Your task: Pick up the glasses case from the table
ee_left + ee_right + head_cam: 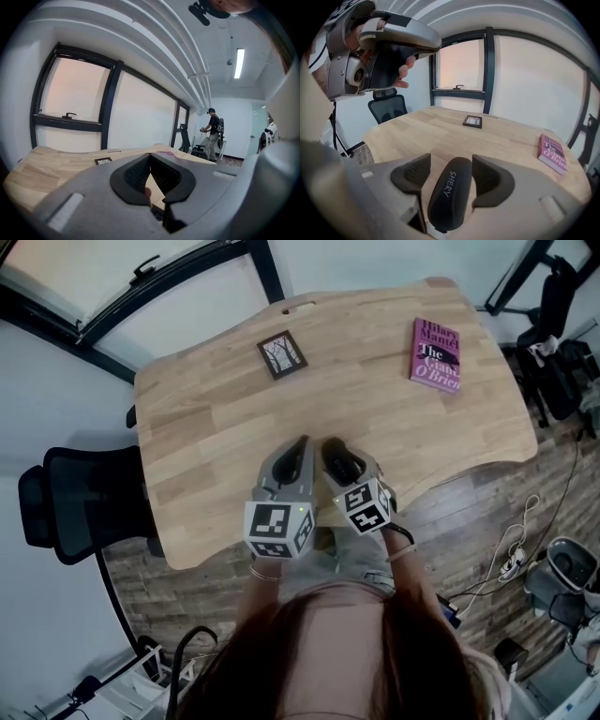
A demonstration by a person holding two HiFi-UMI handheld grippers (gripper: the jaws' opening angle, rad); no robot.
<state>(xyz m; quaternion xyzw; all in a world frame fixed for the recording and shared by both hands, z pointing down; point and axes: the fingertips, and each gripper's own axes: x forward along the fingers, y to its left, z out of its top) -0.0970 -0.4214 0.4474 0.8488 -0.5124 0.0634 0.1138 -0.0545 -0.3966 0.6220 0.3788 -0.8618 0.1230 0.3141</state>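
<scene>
- Jaws of the left gripper (pixel 150 157) are closed tip to tip, holding nothing
- Black glasses case (pixel 449 194) lies on the table (pixel 440 126) by the near edge, between the jaws of the right gripper (pixel 451 158), which stand wide and do not squeeze it
- It looks light, hard and smooth, so it could slip; grab it across its middle

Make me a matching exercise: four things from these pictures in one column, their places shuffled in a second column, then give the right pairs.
1 glasses case
2 book
3 framed picture
4 office chair

A on the floor, left of the table
B between the right gripper's jaws
C table's far right corner
D table's far side, left of the book

Pairs: 1-B, 2-C, 3-D, 4-A
</scene>
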